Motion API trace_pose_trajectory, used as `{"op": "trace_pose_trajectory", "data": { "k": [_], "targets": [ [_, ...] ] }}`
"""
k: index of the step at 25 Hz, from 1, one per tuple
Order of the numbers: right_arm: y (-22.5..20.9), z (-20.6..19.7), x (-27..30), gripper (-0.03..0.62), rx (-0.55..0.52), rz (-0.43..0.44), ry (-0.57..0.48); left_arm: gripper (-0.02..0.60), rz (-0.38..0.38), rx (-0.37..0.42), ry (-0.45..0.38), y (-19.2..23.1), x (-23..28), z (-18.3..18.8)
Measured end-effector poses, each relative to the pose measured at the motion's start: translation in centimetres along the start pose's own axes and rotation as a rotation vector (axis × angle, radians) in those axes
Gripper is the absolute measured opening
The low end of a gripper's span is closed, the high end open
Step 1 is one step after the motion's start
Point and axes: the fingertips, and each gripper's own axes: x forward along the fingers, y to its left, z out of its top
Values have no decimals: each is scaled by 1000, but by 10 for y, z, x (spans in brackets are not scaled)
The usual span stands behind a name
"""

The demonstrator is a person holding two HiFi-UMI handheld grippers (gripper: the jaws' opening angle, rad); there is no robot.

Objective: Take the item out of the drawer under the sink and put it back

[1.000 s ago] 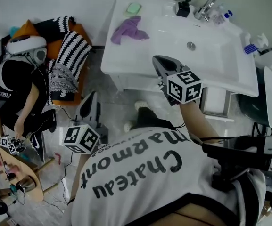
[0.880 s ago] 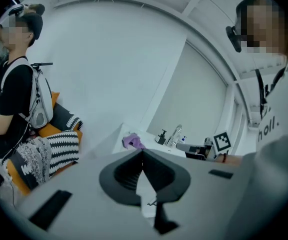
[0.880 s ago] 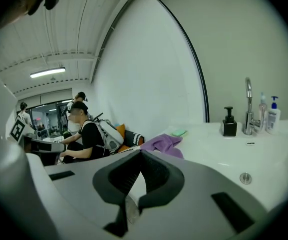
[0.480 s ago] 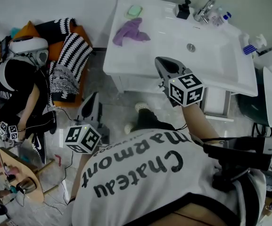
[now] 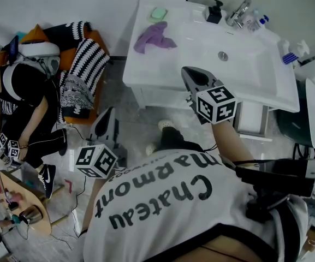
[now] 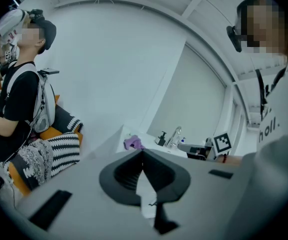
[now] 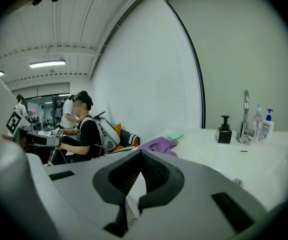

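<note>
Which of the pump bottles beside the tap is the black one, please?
The squat dispenser left of the tap; the blue-topped bottle stands on its right.

Head view steeply down — gripper views (near level) face across; all share the sink [image 5: 244, 70].
</note>
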Motion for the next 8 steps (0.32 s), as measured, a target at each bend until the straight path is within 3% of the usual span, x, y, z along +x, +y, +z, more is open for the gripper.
{"op": "trace_pose_trajectory", "data": {
  "k": [8],
  "targets": [
    [3,1,3,11,-9,-6,4,9,3,-4,-1,6,-3,1]
  ]
}}
